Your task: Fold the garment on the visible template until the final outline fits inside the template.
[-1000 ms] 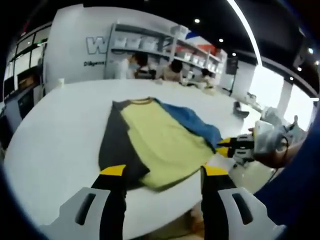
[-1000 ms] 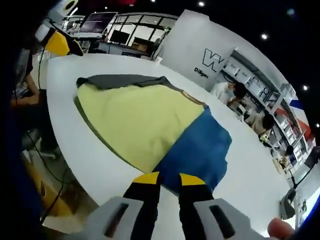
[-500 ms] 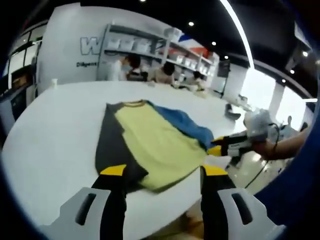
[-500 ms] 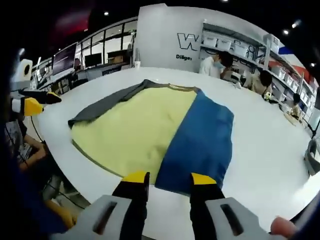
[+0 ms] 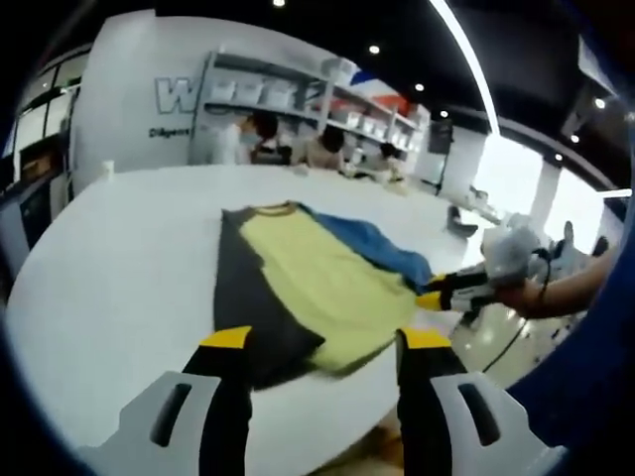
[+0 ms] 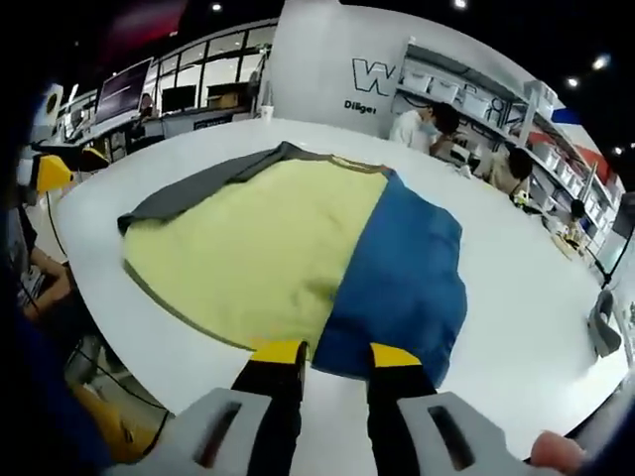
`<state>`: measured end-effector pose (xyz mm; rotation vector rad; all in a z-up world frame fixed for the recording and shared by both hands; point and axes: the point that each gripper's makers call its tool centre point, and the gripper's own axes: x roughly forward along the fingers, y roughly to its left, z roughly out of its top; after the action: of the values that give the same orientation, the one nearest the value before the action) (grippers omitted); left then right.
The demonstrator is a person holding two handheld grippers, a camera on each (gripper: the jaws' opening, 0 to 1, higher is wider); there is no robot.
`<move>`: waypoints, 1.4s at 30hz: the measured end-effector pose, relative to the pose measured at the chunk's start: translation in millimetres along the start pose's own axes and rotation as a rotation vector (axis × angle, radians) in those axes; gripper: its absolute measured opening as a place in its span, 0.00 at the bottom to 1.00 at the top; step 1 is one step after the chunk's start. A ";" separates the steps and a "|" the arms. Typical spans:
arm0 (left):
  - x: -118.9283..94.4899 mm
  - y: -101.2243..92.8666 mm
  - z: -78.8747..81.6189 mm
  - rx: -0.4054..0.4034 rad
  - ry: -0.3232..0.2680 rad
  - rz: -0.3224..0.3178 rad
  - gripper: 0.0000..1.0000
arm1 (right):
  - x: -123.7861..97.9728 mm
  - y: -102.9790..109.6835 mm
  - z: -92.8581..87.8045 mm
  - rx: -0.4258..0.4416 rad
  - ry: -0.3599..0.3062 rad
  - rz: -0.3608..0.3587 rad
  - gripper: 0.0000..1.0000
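Observation:
A T-shirt lies flat on the round white table [image 5: 99, 268] [image 6: 516, 327]. It has a yellow body [image 5: 317, 283] [image 6: 258, 248], a blue part [image 5: 372, 243] [image 6: 402, 273] and a dark grey sleeve side [image 5: 243, 307] [image 6: 193, 188]. My left gripper [image 5: 325, 342] is open and hovers over the near table edge, short of the shirt's hem. My right gripper [image 6: 335, 355] is open, with its tips at the near hem where yellow meets blue. In the left gripper view, a hand holds the right gripper [image 5: 448, 294] at the shirt's right corner. The left gripper [image 6: 45, 171] shows at the far left of the right gripper view.
Shelves [image 5: 298, 94] with several people [image 6: 427, 124] stand behind the table, below a wall with large lettering. Desks with monitors [image 6: 124, 94] lie beyond the far side. A small cup [image 6: 266, 112] stands at the table's far edge. The table edge is close under both grippers.
My right gripper has come in to the shirt's near hem and its jaws have narrowed a little. The left view has shifted slightly; the shirt lies the same.

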<state>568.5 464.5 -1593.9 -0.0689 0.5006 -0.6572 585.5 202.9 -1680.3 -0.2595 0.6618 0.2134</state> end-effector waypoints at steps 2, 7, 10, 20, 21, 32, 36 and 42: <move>-1.8 2.4 -4.2 -0.007 0.002 0.002 0.55 | -0.1 -5.8 -1.4 0.046 0.003 0.000 0.11; -2.3 -0.5 -6.9 -0.010 0.008 0.000 0.54 | -1.4 -8.6 -6.7 0.002 0.027 0.011 0.02; -1.2 -2.2 -4.5 -0.011 0.002 -0.002 0.54 | -2.9 -11.9 -5.7 0.025 0.020 0.014 0.00; 4.6 -5.1 1.5 -0.008 -0.007 -0.002 0.54 | -19.4 -30.7 30.7 0.261 -0.079 0.117 0.00; 5.5 -5.8 1.6 -0.007 -0.006 0.000 0.54 | -21.8 -37.9 33.5 0.296 -0.074 0.134 0.00; 18.7 -19.1 8.4 -0.005 -0.012 -0.004 0.54 | -41.8 -109.9 67.2 0.485 -0.050 0.382 0.00; 24.5 -24.8 12.4 -0.002 -0.017 0.001 0.54 | -41.1 -142.2 76.0 0.545 -0.069 0.400 0.00; 30.6 -35.1 15.9 0.001 -0.019 0.021 0.53 | -38.0 -180.7 71.2 0.633 -0.086 0.365 0.00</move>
<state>576.7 416.8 -1585.3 -0.0683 0.4822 -0.6360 647.2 49.4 -1571.9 0.4801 0.6558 0.3491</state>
